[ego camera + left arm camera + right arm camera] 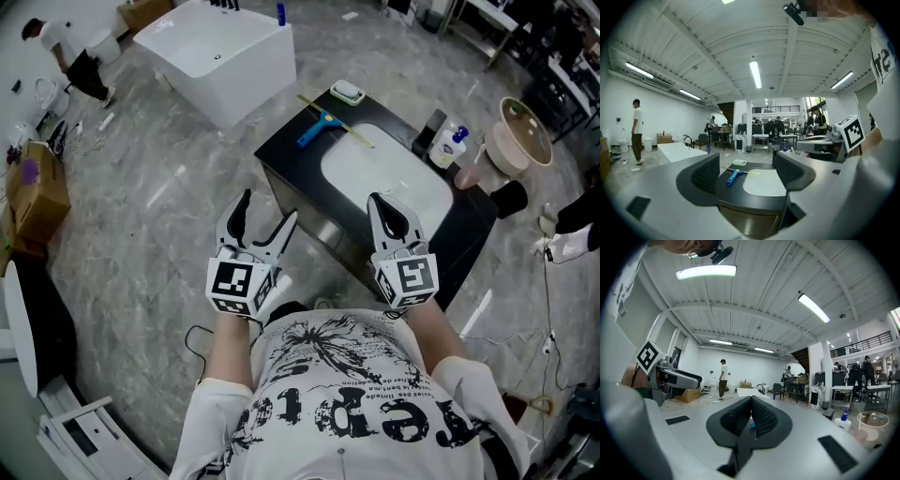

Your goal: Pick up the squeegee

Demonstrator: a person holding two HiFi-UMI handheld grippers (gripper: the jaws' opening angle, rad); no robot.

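The squeegee (323,126) has a blue handle and a thin yellowish blade; it lies on the far left corner of the black counter (291,155), beside the white sink basin (384,178). Both grippers hover at the counter's near side, well short of it. My left gripper (269,206) is open with nothing between its jaws; in the left gripper view the squeegee (733,176) shows ahead through the gap of the left gripper (747,171). My right gripper (378,200) is shut on nothing, jaws pressed together (751,411).
A soap dish (347,91) sits at the counter's far edge. A spray bottle (453,145) and a cup stand at the right end. A white bathtub (220,56) is beyond on the left, a round basin (525,131) on the right, and a cardboard box (37,197) far left.
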